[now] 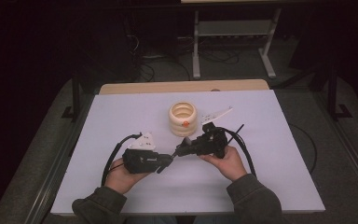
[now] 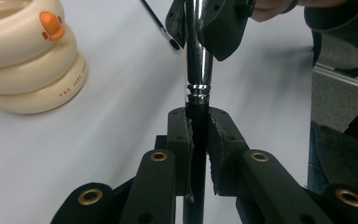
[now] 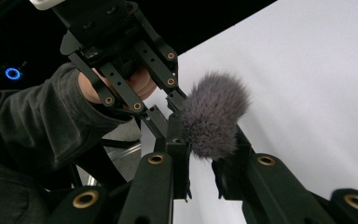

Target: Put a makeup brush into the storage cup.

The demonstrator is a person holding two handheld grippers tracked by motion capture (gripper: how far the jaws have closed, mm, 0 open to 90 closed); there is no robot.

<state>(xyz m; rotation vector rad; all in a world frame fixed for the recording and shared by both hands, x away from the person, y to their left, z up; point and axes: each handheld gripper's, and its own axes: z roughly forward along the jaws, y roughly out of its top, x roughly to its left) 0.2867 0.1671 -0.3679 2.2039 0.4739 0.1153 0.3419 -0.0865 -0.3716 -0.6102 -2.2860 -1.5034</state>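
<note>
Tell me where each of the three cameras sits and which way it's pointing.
High view: above the person's side, facing forward and down on the table; shows forearms, left gripper and right gripper.
Left gripper view: rides the left gripper, looking along its jaws, clamped on the brush, toward the right gripper; cream holder beside.
Right gripper view: rides the right gripper, looking past the brush's bristles at the left gripper and sleeve.
Shared: both gripper views show the brush.

- white table [image 1: 121,112], wooden edge strip [image 1: 182,87] at its far side
- beyond table: grey metal frame [image 1: 233,42], cables [image 1: 158,60], dark carpet floor [image 1: 326,140]
- room dim
</note>
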